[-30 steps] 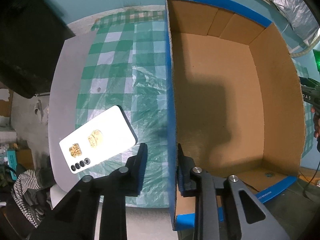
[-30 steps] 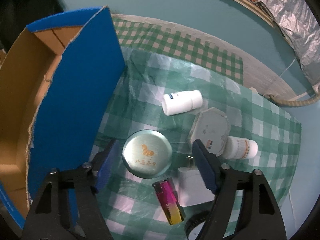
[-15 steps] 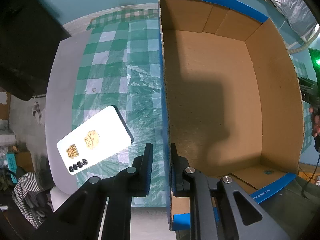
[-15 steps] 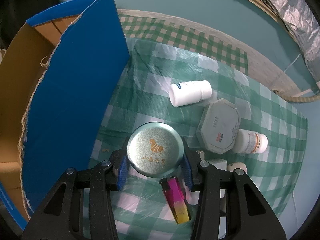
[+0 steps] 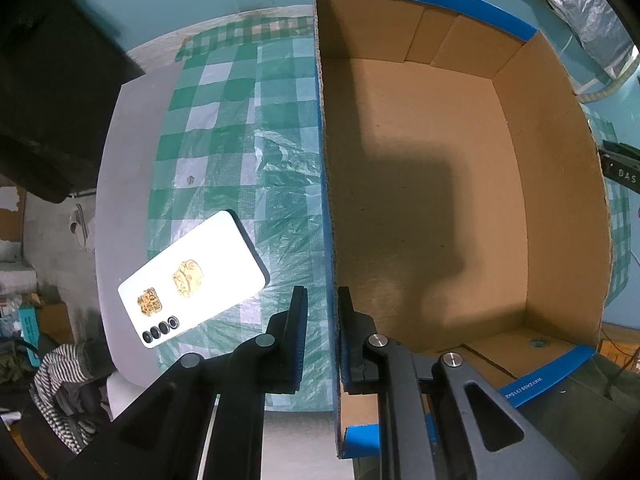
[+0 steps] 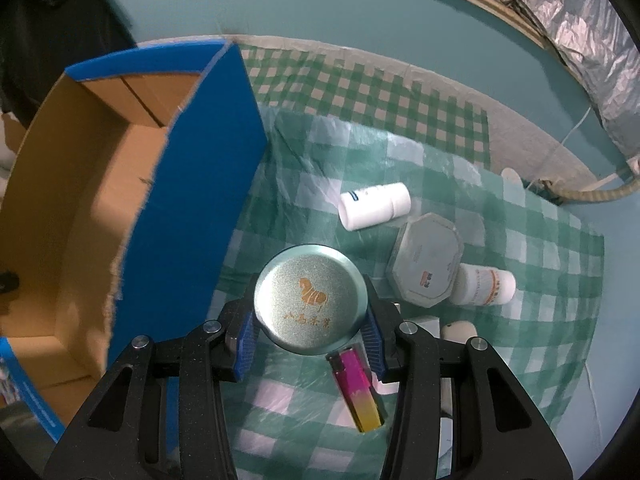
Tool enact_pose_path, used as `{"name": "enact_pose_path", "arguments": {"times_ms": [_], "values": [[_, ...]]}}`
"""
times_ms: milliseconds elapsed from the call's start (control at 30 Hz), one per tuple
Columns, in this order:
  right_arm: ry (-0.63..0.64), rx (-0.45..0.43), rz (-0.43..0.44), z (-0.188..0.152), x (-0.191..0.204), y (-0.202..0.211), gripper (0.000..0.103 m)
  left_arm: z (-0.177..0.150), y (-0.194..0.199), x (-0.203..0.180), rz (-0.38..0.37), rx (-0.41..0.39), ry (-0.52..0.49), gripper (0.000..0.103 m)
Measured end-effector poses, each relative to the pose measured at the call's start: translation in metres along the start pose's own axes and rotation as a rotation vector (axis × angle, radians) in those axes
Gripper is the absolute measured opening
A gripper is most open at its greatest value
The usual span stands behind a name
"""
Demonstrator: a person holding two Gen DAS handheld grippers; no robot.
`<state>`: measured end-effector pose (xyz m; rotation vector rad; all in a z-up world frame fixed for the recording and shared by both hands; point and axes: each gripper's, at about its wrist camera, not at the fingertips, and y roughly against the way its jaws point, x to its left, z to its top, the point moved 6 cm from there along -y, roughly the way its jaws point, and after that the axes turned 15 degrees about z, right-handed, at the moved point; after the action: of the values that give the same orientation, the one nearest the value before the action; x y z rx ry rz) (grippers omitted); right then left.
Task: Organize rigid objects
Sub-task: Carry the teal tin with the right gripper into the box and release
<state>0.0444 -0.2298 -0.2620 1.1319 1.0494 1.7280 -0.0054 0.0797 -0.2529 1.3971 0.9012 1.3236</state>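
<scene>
Right gripper [image 6: 310, 330] clamps round tin [image 6: 310, 298]; left gripper [image 5: 322, 332] pinches box [image 5: 560, 184] wall. Carry tin level, clear the blue wall before lowering.

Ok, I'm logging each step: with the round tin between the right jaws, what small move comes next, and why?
Probably carry the round tin left, over the blue wall, into the cardboard box. The right gripper clamps its sides, the box looks empty, and the left gripper pinches its wall.
</scene>
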Motion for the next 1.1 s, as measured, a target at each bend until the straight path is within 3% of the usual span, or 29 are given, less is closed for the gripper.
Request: {"name": "enact_pose_path", "arguments": {"times_ms": [333,767,1100], "values": [[0.036,-0.025,-0.02,0.011,0.02,0.03,0.044,0.002,0.003,0.001,0.006,-0.001,-0.003,0.013],[0.096,-0.08,0.023,0.037,0.055,0.067,0.044,0.003,0.005,0.001,0.01,-0.001,-0.001,0.012],[0.175,-0.072,0.061,0.054,0.088,0.06,0.044,0.003,0.007,-0.001,0.005,0.0,-0.005,0.012]]}}
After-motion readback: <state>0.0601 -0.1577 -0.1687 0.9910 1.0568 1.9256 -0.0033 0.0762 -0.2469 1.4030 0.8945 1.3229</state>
